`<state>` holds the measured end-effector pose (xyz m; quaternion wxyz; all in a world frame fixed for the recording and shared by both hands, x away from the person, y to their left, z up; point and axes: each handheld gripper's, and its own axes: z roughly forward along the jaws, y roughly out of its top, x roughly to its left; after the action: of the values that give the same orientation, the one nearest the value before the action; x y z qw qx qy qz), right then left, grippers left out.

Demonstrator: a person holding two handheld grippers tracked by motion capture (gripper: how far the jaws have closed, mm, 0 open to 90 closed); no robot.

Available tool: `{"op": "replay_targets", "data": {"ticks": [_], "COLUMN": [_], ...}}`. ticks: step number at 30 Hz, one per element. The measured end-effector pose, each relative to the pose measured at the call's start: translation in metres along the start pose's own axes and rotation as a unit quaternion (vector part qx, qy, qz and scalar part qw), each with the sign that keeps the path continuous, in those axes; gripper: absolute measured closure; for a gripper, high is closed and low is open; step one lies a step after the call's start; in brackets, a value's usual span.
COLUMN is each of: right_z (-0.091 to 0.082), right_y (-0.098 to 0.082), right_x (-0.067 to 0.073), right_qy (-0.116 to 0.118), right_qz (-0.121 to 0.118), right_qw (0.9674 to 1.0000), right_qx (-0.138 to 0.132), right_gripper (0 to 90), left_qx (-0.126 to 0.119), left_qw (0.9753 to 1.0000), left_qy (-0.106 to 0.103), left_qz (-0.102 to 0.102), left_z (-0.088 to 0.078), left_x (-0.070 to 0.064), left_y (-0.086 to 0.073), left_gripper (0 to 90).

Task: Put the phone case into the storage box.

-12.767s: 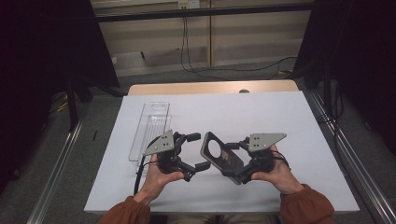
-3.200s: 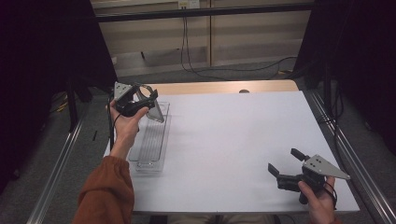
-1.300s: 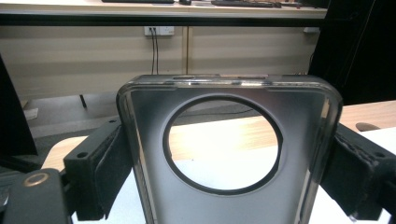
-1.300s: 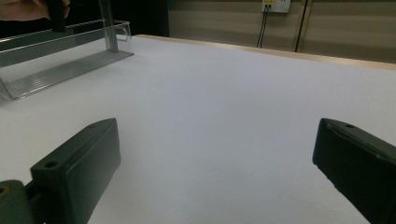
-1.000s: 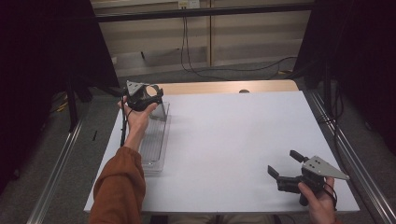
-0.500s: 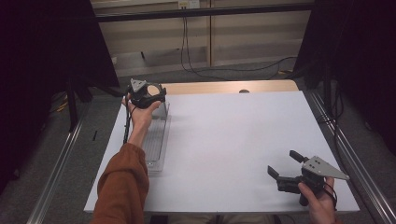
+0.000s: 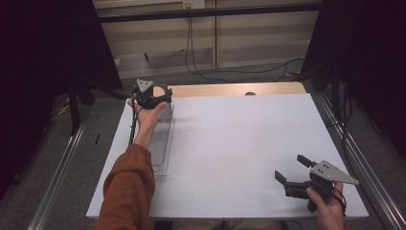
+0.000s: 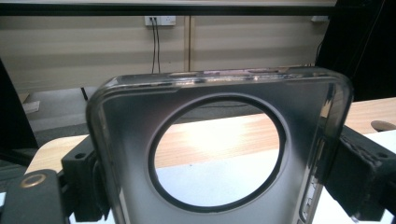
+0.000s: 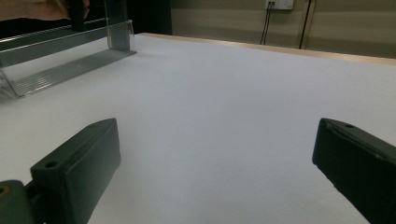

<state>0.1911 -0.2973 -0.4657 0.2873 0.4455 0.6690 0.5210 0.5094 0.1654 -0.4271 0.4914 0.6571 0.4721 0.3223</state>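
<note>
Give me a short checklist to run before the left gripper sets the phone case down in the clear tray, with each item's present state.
1. Left gripper has the phone case between its jaws: ok, a jaw presses each side edge in the left gripper view.
2. Case unobstructed: ok, table shows through its round opening.
3. Left gripper is over the clear tray: ok for the far end in the high view; exact height cannot tell.
4. Tray interior free of other items: cannot tell, the forearm covers part of it.
5. Right gripper is away from the tray: ok, near the table's front right corner, jaws open, nothing between them.
</note>
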Motion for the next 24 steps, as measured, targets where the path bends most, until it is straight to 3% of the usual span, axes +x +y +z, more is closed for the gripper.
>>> {"op": "replay_targets", "data": {"ticks": [7, 13, 14, 24], "right_z": [0.0002, -0.0005, -0.0003, -0.0003], "right_y": [-0.0006, -0.0006, -0.0006, -0.0008], "right_x": [-0.0005, -0.0001, 0.0001, 0.0001], "right_qy": [0.001, 0.003, 0.002, 0.002], "right_qz": [0.0, -0.001, 0.001, 0.001], "right_qw": [1.0, 1.0, 1.0, 1.0], "right_qx": [0.0, 0.0, 0.0, 0.001], "right_gripper": [0.5, 0.5, 0.6, 0.5], "left_qx": [0.009, 0.009, 0.012, 0.011], "left_qw": [0.9999, 0.9998, 0.9998, 0.9997], "left_qy": [-0.004, -0.016, -0.01, -0.018], "left_qz": [0.01, -0.005, -0.009, -0.013], "left_z": [0.004, 0.0031, 0.0024, -0.0031], "left_x": [-0.0018, -0.0012, -0.0012, 0.0023], "left_y": [-0.0015, -0.0016, -0.0014, 0.0002], "left_gripper": [10.8, 7.0, 5.8, 2.4]}}
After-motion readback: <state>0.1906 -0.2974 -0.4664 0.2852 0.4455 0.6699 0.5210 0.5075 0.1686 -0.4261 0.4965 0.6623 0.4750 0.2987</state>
